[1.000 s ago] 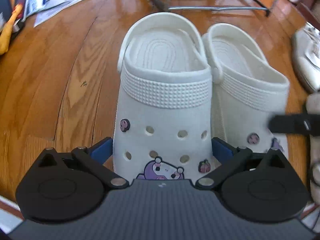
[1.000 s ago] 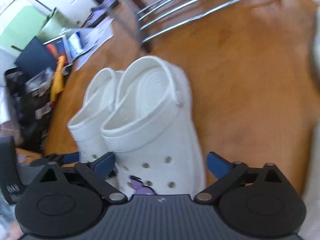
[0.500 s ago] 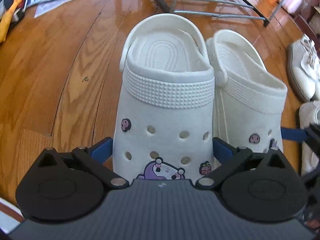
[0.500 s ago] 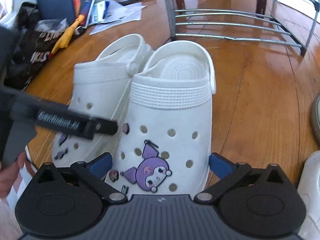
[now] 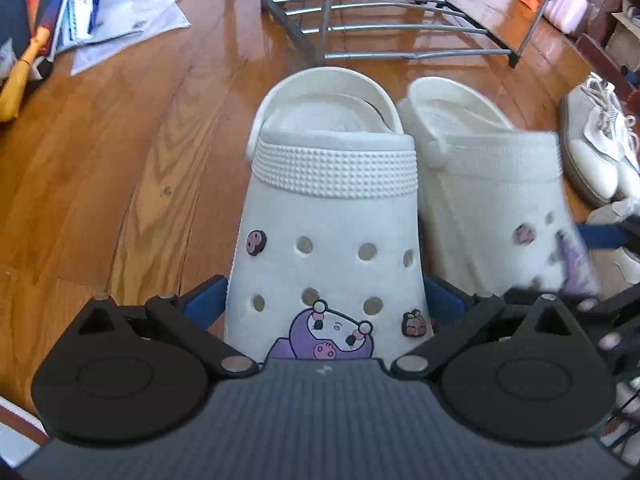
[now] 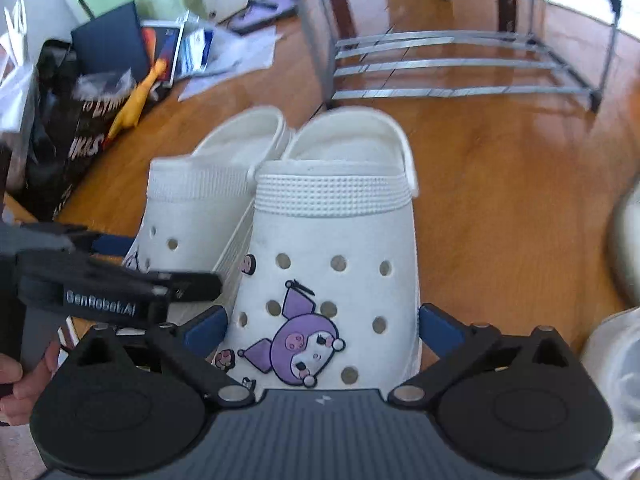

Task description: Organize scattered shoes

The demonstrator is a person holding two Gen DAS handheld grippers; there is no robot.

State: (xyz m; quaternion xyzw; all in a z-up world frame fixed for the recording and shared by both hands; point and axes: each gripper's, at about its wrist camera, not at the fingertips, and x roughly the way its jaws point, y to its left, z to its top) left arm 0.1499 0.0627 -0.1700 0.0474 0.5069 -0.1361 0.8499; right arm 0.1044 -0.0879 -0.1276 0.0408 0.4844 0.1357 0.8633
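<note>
Left gripper (image 5: 324,300) clamped across toe of one white clog (image 5: 332,216); right gripper (image 6: 322,326) clamped likewise on the other clog (image 6: 332,240). Pair side by side, apparently lifted. Empty shoe rack (image 6: 460,64) ahead, beyond both heels. Placement pending; white sneakers (image 5: 596,148) off right, unsorted.

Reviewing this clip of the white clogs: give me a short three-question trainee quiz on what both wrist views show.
1. True or false: each gripper has a white clog between its fingers.
2. What stands on the floor beyond the clogs? A) metal rack B) laundry basket C) stool
3. Fill in: the clogs sit ____, heels toward the rack.

Key:
1. True: left gripper on the left clog, right gripper on the right clog.
2. A, the metal rack.
3. Side by side, on the wooden floor.
</note>
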